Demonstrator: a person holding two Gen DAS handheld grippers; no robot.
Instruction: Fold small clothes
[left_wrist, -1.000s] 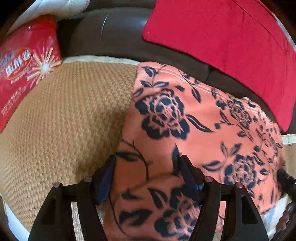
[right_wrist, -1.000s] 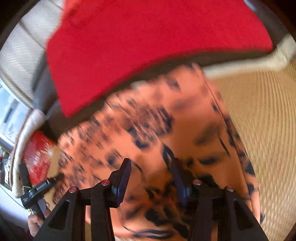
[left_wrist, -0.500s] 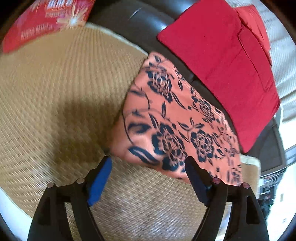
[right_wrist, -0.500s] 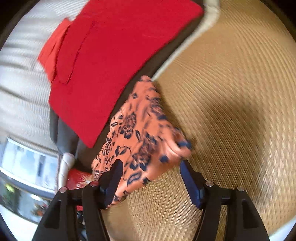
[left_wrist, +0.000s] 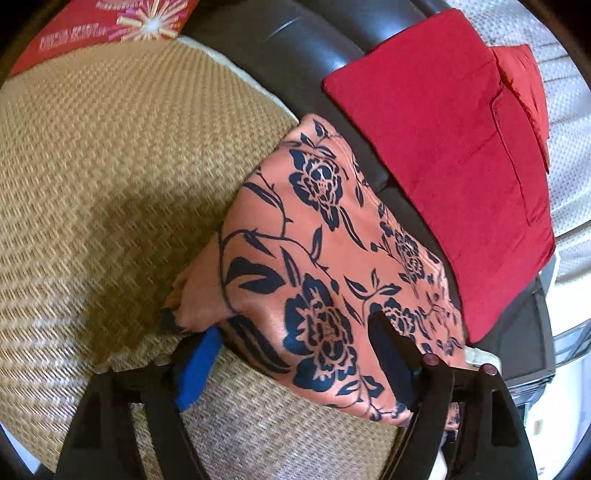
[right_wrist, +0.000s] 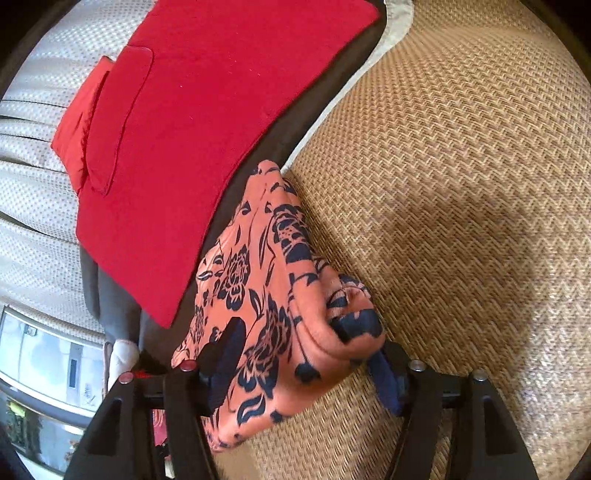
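The orange garment with dark blue flowers lies folded on the woven mat, its far end over the dark sofa edge. It also shows in the right wrist view. My left gripper is open, its jaws wide apart around the garment's near edge, not pinching it. My right gripper is open too, its jaws either side of a bunched corner of the garment.
A red folded cloth lies on the dark sofa back beyond the garment; it also shows in the right wrist view. A red printed package sits at the far left. White textured fabric lies behind.
Both grippers pulled back from over the garment, then came close to its near edge again. The garment's right corner is now bunched up between the right jaws.
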